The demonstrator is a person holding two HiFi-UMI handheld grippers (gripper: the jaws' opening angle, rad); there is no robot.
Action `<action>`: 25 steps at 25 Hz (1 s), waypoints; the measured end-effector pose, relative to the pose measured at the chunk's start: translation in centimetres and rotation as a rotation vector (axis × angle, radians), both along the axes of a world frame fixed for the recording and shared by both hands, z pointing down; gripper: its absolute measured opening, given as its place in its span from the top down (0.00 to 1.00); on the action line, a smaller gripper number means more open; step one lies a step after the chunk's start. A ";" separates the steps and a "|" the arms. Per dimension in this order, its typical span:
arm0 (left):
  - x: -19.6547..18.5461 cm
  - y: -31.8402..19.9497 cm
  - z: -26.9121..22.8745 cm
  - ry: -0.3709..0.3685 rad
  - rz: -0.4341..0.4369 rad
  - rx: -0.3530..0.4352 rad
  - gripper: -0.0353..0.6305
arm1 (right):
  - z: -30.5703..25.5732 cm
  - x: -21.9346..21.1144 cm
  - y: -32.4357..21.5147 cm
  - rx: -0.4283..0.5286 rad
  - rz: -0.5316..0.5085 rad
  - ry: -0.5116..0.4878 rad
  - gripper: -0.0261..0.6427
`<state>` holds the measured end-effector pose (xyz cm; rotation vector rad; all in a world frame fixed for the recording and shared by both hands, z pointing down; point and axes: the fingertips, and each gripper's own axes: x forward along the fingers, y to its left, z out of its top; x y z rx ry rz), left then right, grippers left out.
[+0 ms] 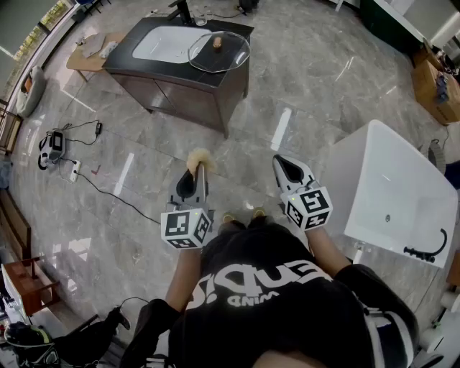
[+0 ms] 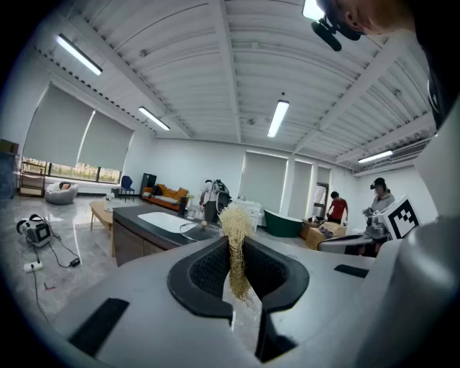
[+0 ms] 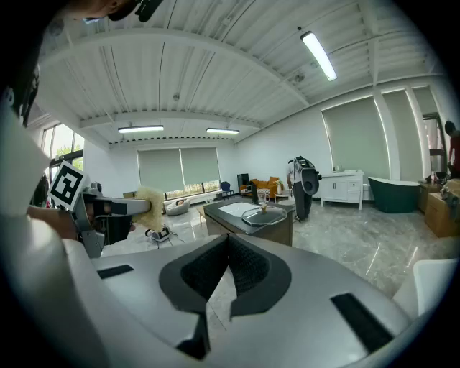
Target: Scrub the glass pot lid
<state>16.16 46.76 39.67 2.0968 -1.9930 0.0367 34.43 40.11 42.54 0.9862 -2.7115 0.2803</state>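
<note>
The glass pot lid (image 1: 219, 50) lay flat on the dark worktop (image 1: 122, 65) beside the sink (image 1: 162, 42), well ahead of both grippers. It was almost straight ahead of the left gripper (image 1: 199, 172), whose fingers were clamped on a straw-coloured scrubber (image 1: 200, 157), probably loofah. The right gripper (image 1: 286, 169) was off to the side, fingers closed and empty.

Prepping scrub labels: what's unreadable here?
- Glass pot lid: too far and small in every view to tell dirt or wetness.
- Faucet: cut off by head view's top edge.
- Fibre scrubber: head view shows only its tuft; left gripper covers the rest.
</note>
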 end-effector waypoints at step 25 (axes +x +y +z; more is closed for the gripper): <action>-6.2 -2.3 1.2 0.036 0.073 0.027 0.87 | 1.2 -5.9 -2.0 0.031 0.078 -0.009 0.94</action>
